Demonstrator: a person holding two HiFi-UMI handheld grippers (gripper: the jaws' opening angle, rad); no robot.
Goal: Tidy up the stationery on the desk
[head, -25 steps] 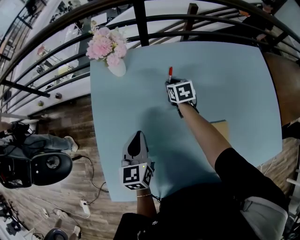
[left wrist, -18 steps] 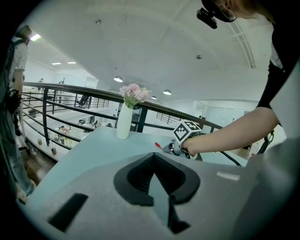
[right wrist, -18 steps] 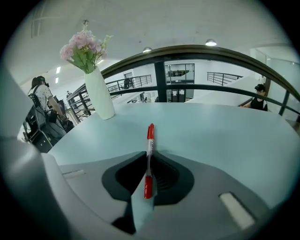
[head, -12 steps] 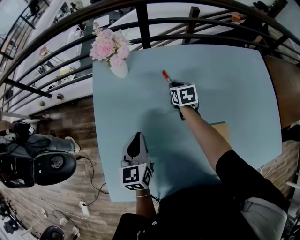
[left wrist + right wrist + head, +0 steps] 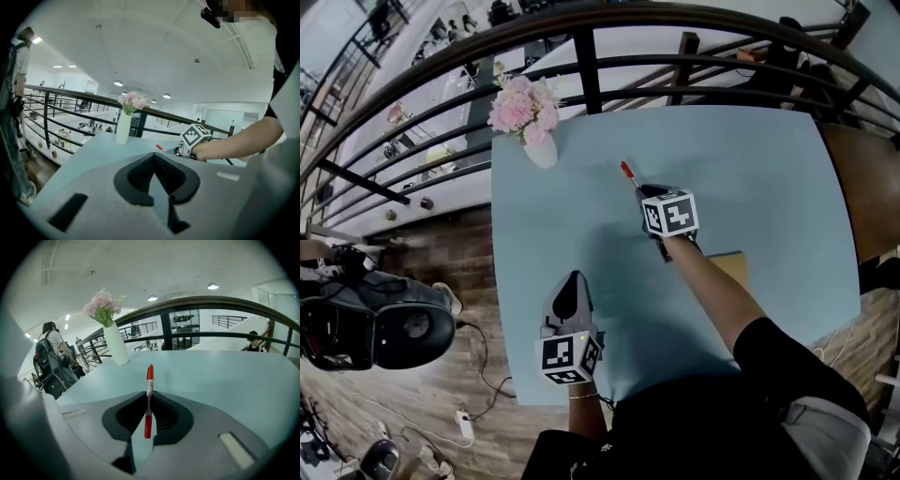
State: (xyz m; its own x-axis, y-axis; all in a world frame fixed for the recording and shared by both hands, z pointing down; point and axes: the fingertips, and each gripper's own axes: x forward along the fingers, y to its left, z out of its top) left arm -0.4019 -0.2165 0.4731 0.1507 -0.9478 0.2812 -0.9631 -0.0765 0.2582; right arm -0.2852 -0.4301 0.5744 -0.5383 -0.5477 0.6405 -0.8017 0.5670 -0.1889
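Right gripper view: the right gripper (image 5: 149, 401) has just been closing and now clamps a red marker (image 5: 149, 380) near its middle. The cap end projects forward over the light-blue desk (image 5: 225, 376), to the right of the vase of pink flowers (image 5: 115, 345).

Procedure (judged from the grip): hold the 2 jaws firm, carry the marker level, and release only over its storage place.

The left gripper (image 5: 154, 164) is closed on nothing, near the desk's front edge.

Limits: no pen holder is visible. A tan flat item (image 5: 729, 265) is largely covered by the right forearm, so its identity cannot be told.
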